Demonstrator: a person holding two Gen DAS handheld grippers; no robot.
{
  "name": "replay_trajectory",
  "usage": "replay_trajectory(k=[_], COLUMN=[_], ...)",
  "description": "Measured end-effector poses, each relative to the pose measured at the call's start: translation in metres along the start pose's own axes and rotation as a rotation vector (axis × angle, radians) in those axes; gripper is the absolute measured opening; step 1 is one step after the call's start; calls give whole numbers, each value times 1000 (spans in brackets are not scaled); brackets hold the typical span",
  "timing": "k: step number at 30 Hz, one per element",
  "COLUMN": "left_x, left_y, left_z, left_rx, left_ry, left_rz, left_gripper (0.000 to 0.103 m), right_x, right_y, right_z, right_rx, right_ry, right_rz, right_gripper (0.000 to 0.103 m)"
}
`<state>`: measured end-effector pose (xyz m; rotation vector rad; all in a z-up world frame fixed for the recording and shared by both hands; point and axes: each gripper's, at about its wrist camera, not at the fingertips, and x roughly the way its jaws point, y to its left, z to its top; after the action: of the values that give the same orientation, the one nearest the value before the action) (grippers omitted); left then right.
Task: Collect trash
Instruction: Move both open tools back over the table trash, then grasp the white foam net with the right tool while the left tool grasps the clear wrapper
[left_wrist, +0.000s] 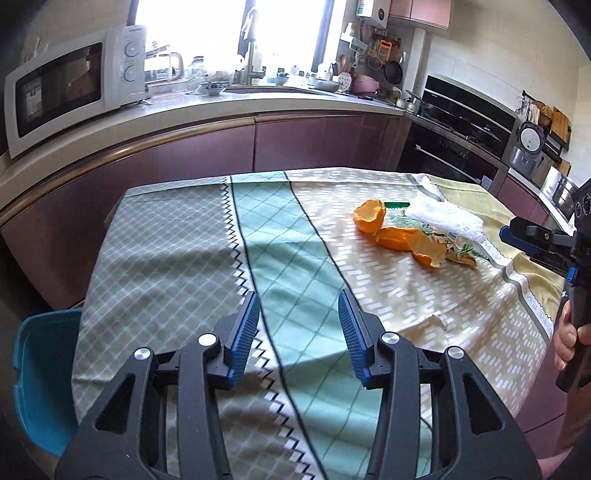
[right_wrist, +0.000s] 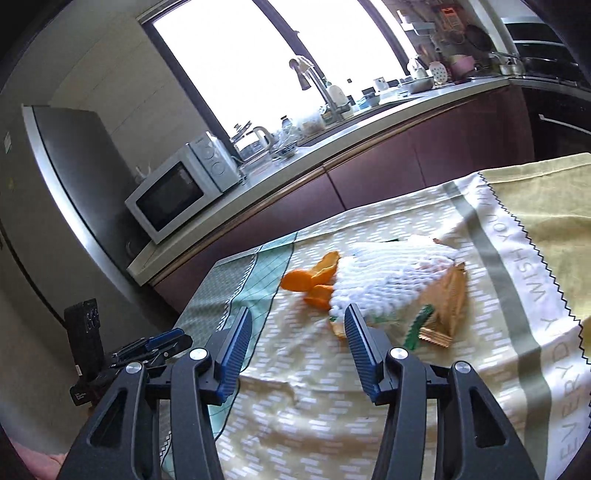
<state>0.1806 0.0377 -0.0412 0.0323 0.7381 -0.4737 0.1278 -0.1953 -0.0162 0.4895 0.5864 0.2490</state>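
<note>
Trash lies in a heap on the patterned tablecloth (left_wrist: 184, 240): orange peels (left_wrist: 399, 232), a white foam fruit net (left_wrist: 445, 218) and a crumpled snack wrapper (left_wrist: 461, 254). My left gripper (left_wrist: 299, 306) hovers open over the cloth's green stripe, well short and left of the heap, with nothing between its blue pads. In the right wrist view the same orange peels (right_wrist: 314, 280), foam net (right_wrist: 391, 280) and tan wrapper (right_wrist: 447, 302) lie just ahead. My right gripper (right_wrist: 299, 317) is open and empty, its right fingertip in front of the net's near edge.
A teal bin (left_wrist: 44, 384) stands at the table's left near corner. The right gripper's body and a hand (left_wrist: 569, 339) show at the right edge. Behind the table run a kitchen counter (left_wrist: 207, 107) with a microwave (left_wrist: 74, 88), a sink and an oven. A fridge (right_wrist: 55, 206) stands left.
</note>
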Motion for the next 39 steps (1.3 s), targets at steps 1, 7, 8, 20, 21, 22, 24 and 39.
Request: replay_trajectory(k=[1, 7, 8, 20, 21, 22, 24, 39], left_x=[5, 38, 43, 105, 110, 114, 123, 143], left_y=[-5, -30, -33, -59, -60, -60, -60, -66], left_z=[5, 29, 33, 62, 64, 66, 69, 71], left_rx=[6, 31, 32, 31, 26, 20, 9, -20], left_ry=[5, 37, 39, 134, 141, 148, 165, 201], left_rz=[-7, -46, -44, -96, -103, -109, -119, -150], left_gripper=[45, 45, 46, 48, 48, 48, 45, 13], right_x=[3, 16, 19, 34, 36, 37, 38, 30], right_y=[-4, -34, -38, -46, -46, -48, -49, -45], right_z=[1, 8, 8, 19, 19, 19, 19, 17], right_rx=[13, 91, 102, 141, 146, 149, 155, 105], right_ry=[-1, 17, 19, 17, 19, 19, 20, 1], right_rz=[-2, 6, 8, 32, 35, 33, 41, 52], right_gripper=[52, 55, 55, 55, 55, 54, 49, 5])
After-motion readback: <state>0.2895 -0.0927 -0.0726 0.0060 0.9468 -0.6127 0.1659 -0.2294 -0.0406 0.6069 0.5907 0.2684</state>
